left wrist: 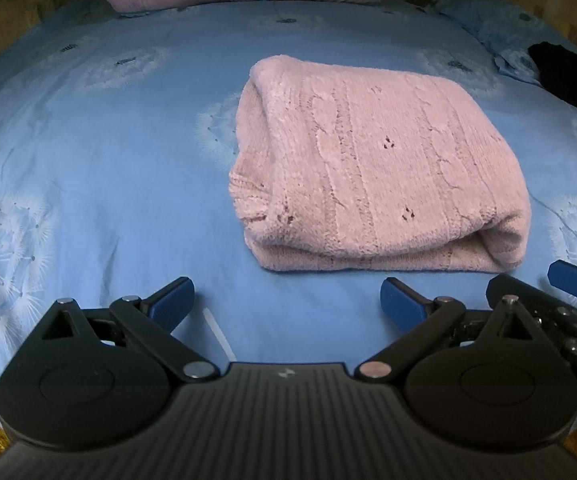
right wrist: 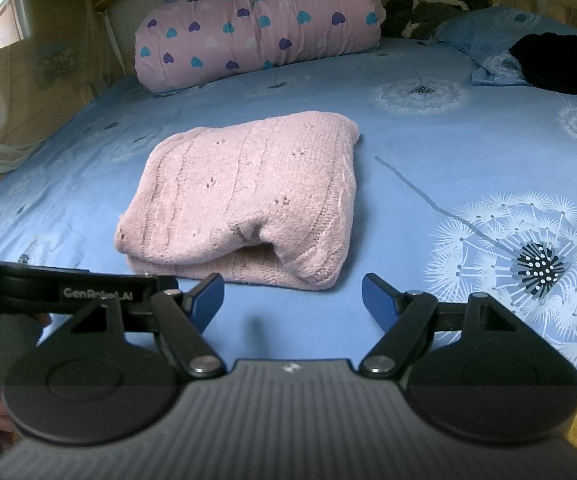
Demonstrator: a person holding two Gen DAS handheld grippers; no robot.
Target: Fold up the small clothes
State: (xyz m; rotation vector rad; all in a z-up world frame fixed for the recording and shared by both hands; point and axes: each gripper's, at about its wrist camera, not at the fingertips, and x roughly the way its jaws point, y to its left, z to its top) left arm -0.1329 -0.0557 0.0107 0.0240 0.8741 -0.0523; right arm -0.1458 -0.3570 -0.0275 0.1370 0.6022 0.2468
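Note:
A pink cable-knit sweater point(left wrist: 376, 168) lies folded into a thick rectangle on the blue bed sheet point(left wrist: 108, 200); it also shows in the right wrist view point(right wrist: 244, 196). My left gripper point(left wrist: 286, 302) is open and empty, just short of the sweater's near edge. My right gripper point(right wrist: 292, 298) is open and empty, close to the sweater's near folded edge. Part of the right gripper shows at the right edge of the left wrist view point(left wrist: 568, 280). Part of the left gripper's body shows at the left of the right wrist view point(right wrist: 68, 292).
A rolled pink quilt with heart prints point(right wrist: 256, 28) lies at the head of the bed. A black garment point(right wrist: 560, 64) and a blue pillow point(right wrist: 488, 28) lie at the far right. Dark clothing point(right wrist: 428, 8) is piled behind. Wooden furniture point(right wrist: 4, 60) stands left of the bed.

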